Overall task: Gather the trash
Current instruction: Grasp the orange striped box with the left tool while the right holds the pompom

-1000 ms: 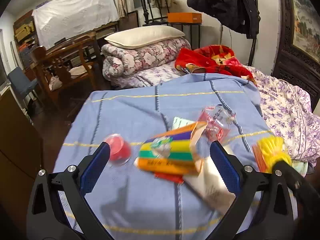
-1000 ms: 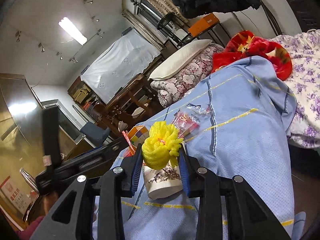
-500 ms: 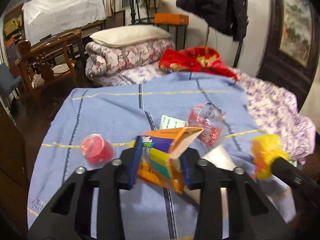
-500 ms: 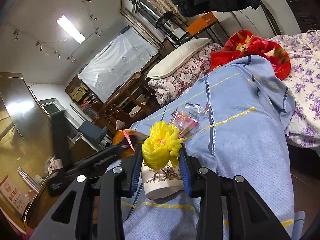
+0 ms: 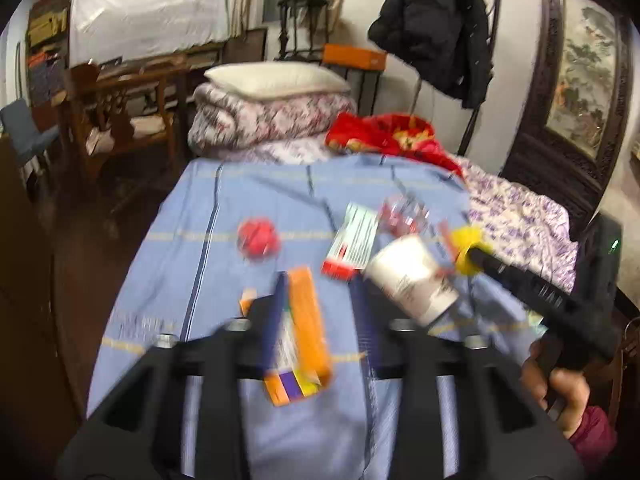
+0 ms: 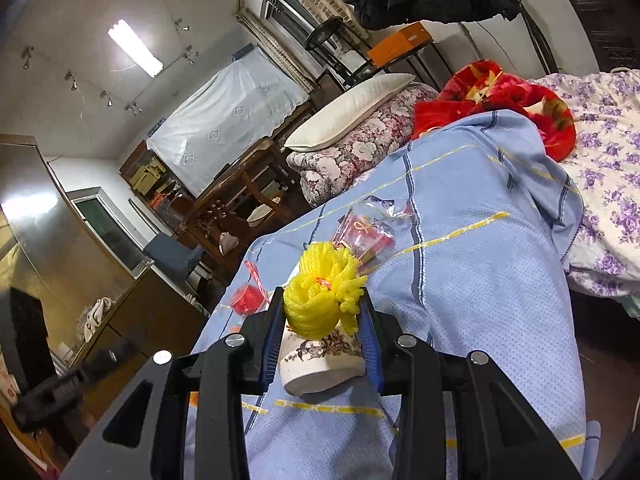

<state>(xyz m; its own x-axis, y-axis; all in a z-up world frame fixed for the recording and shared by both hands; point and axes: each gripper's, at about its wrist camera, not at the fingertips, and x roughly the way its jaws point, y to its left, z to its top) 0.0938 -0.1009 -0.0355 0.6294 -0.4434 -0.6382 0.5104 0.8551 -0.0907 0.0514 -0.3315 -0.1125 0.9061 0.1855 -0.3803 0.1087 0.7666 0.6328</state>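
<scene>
My left gripper (image 5: 318,316) is shut on an orange, purple and yellow carton (image 5: 304,332), held above the blue bedspread (image 5: 192,248). My right gripper (image 6: 320,332) is shut on a yellow foam net (image 6: 320,300); the net also shows in the left wrist view (image 5: 466,246). A white paper cup (image 5: 408,276) lies on its side just below the right gripper (image 6: 320,364). A red lidded cup (image 5: 258,238), a red and white box (image 5: 352,240) and a clear red wrapper (image 5: 402,216) lie on the bedspread.
A folded floral quilt with a pillow (image 5: 272,112) and a red blanket (image 5: 384,136) lie at the bed's far end. A purple floral sheet (image 5: 520,216) is to the right. Wooden chairs (image 5: 116,108) and a cabinet (image 6: 120,320) stand to the left.
My left gripper closed on the carton and lifted it back toward me, uncovering the red and white box. My right gripper kept its hold on the yellow net and barely moved.
</scene>
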